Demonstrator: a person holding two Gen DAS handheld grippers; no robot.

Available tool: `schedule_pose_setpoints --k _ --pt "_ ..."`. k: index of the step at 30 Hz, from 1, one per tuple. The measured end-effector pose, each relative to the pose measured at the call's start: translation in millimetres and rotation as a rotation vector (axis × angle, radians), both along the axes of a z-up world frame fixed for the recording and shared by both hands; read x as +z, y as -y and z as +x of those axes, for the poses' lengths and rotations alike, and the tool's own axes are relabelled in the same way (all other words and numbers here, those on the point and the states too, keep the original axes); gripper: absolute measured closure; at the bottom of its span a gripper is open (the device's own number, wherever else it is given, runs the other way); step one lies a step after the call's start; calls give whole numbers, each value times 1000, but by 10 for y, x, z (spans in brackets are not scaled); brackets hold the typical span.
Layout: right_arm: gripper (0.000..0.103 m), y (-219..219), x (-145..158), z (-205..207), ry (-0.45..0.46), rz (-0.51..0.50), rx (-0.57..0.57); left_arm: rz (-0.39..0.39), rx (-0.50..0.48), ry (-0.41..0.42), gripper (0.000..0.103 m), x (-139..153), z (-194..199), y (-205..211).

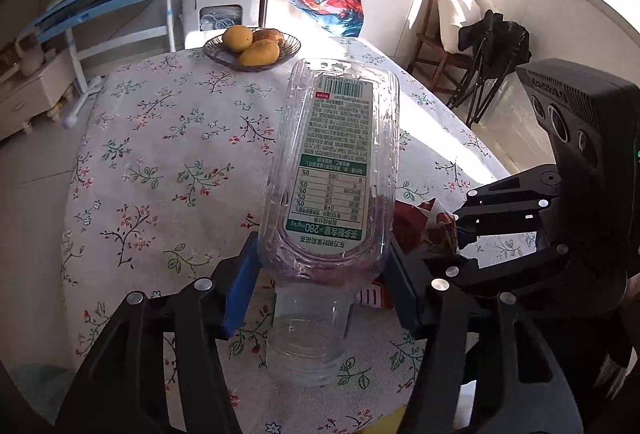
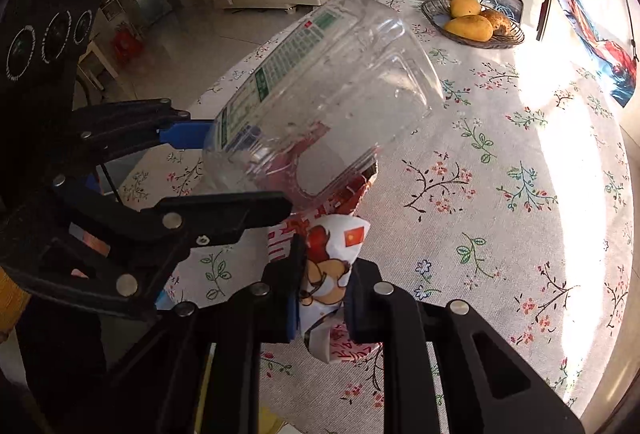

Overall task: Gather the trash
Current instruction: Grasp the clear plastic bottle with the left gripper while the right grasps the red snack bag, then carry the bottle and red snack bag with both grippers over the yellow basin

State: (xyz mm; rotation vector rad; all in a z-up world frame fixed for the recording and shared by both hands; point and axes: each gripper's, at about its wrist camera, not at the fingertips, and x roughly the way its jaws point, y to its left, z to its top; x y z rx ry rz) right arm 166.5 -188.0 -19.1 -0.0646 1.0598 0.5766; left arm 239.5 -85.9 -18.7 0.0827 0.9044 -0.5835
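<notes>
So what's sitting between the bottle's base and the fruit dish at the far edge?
Nothing: in the left wrist view only bare flowered tablecloth runs from the clear bottle held in the left gripper to the fruit dish. The right wrist view agrees.

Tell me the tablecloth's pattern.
White tablecloth printed with small floral sprigs in pink, green and black; clearest in the right wrist view.

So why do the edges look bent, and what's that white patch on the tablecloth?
Both views use a fisheye lens, so the round table bulges and the corners go dark. In the right wrist view, sunlight washes out the tablecloth on the right. In the left wrist view, the clear bottle catches bright glints.
</notes>
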Motion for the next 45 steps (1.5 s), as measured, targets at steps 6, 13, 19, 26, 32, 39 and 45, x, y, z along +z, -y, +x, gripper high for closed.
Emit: schedule_pose_setpoints --k 6,13,19,26,32,39,45 --pt "84 91 7 -7 -4 -16 -23 -48 63 -27 47 16 29 -171" --pt "83 361 -5 35 -19 -17 -104 -78 137 -121 47 -91 66 -495" --pt "51 394 23 45 -3 33 -144 -54 149 -129 46 -141 96 -482" --pt "47 342 -22 69 -6 28 -165 -25 176 -83 35 -104 133 -400" --pt "47 334 -59 91 -16 23 -170 2 200 -64 33 -130 184 -309" --pt "47 450 -57 146 -59 131 -213 15 226 -43 32 -108 216 -258" --pt "56 404 -111 160 -77 109 -207 45 229 -68 47 -196 262 -241"
